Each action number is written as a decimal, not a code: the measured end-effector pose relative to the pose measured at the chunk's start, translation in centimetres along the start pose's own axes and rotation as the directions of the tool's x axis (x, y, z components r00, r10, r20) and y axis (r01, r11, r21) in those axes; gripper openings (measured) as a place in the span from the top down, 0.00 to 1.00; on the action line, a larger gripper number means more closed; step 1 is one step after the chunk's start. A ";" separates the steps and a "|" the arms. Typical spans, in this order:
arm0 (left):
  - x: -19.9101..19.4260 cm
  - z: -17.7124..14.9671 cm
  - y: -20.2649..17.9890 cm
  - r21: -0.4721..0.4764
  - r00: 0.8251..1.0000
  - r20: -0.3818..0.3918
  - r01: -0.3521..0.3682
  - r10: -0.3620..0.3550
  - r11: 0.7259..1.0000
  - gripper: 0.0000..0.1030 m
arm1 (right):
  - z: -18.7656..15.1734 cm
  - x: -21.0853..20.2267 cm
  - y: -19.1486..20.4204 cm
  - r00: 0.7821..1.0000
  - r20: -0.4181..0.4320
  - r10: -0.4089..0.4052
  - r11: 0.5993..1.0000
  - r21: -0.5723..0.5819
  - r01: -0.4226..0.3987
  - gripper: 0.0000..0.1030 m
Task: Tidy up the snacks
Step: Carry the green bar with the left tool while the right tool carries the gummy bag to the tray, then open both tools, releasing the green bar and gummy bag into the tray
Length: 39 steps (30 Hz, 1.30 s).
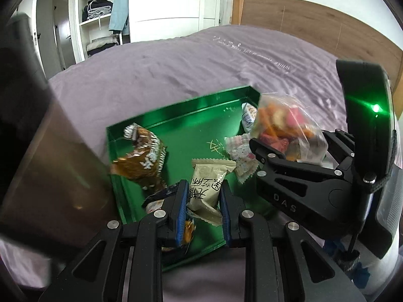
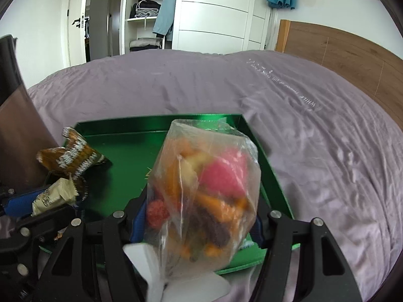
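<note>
Fingers of the left gripper are clamped on a beige snack packet printed with dark characters, held over the near part of a green tray that rests on a bed with a lilac cover. In the right wrist view the same packet shows at the left edge, pinched between blue pads. Fingers of the right gripper are closed on a clear plastic bag of mixed orange, pink and dark snacks, and the bag stands up between them above the tray's right side. From the left wrist view that bag sits over the tray's right rim.

Inside the tray lie a brown wrapper with white lettering near the left wall, a pale pink cartoon-print packet toward the right, and a small white-and-blue packet in the far right corner. Another dark blue wrapper seems to lie just under the left fingers, though the blur makes it hard to read. A wooden headboard stands at the right, and open wardrobe shelves with folded clothes stand beyond the bed.
</note>
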<state>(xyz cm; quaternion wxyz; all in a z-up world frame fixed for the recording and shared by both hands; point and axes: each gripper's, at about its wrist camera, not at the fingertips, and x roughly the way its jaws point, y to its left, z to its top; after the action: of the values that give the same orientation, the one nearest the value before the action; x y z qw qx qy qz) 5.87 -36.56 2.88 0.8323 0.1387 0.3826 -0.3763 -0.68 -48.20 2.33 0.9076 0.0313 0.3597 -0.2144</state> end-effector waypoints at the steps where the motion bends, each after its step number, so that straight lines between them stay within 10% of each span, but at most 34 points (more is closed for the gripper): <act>1: 0.8 -0.1 -0.2 -0.004 1.000 -0.003 -0.001 0.001 1.000 0.81 | 0.0 0.4 0.0 1.000 0.001 -0.005 1.000 -0.008 0.005 0.03; 27: 3.8 -3.0 0.3 -0.052 0.999 0.041 0.028 -0.026 0.998 0.79 | -0.4 5.1 -0.3 0.989 0.104 -0.103 0.994 -0.036 0.107 0.03; 39: 2.5 -4.1 0.3 -0.038 0.993 0.093 0.082 -0.078 0.996 0.64 | -0.5 4.9 0.0 0.986 0.108 -0.127 0.991 -0.036 0.131 0.01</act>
<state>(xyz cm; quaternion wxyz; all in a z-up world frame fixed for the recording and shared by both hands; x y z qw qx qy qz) 4.95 -35.58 -1.76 0.8359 0.0884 0.3573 -0.4072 2.21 -49.86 -1.31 0.9100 -0.0230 0.3170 -0.2663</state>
